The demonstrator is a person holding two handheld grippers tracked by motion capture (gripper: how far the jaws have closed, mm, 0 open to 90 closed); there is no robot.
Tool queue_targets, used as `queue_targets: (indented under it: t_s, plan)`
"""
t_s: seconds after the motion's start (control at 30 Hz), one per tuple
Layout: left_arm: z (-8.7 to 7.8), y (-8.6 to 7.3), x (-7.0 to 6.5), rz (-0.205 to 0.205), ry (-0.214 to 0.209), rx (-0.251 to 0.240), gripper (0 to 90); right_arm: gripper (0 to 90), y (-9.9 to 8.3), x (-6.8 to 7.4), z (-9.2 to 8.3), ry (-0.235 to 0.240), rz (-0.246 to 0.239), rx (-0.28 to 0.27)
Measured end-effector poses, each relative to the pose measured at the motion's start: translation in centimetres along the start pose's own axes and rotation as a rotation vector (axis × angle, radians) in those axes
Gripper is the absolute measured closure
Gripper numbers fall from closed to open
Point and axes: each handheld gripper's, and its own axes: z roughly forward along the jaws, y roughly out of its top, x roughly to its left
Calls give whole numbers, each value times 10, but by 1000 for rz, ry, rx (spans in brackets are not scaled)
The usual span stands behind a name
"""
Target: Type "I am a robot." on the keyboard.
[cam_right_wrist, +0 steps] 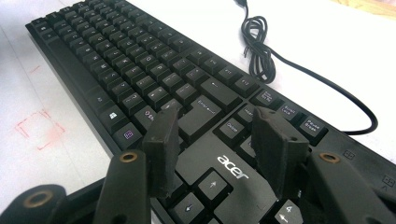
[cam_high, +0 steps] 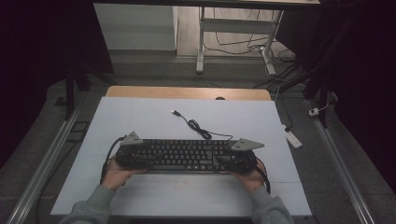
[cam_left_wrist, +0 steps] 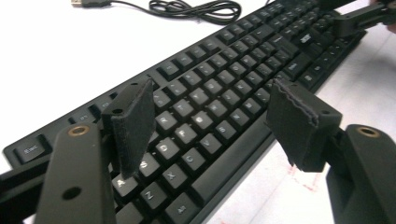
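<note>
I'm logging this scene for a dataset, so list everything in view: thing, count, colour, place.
keyboard: 1, black, near middle of the table, lengthwise across it
cable: 1, black, loosely coiled behind the keyboard, its plug lying free on the sheet
sheet: 1, white, covering most of the table
table: 1, wood, its far edge shows beyond the sheet
red marks: faint, on the sheet in front of the keyboard
desk frame: 1, pale, on the floor beyond the table
left gripper: 1, black, over the keyboard's left end, fingers apart, gripping nothing
right gripper: 1, black, over the keyboard's right end, fingers apart
sleeves: 2, grey-green, at the near edge
</note>
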Motion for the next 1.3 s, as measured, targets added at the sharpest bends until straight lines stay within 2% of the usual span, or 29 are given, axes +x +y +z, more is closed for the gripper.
queue_targets:
  t_s: [0.53,0.73,0.93,1.07,1.17,1.3]
  plan:
    - [-8,-4,19,-33,77,11,291,516,-1,0,3,4,-3,17]
    - [-11,-7,26,-39,112,13,323,516,-1,0,3,5,-1,16]
    - [-14,-10,34,-53,142,17,405,516,-1,1,3,0,-4,22]
    - [-14,-13,39,-51,145,23,496,516,-1,1,4,4,-3,24]
    - [-13,-15,41,-42,140,36,589,515,-1,0,4,3,-4,26]
    - [-9,-17,41,-29,128,62,758,515,-1,1,4,1,-6,23]
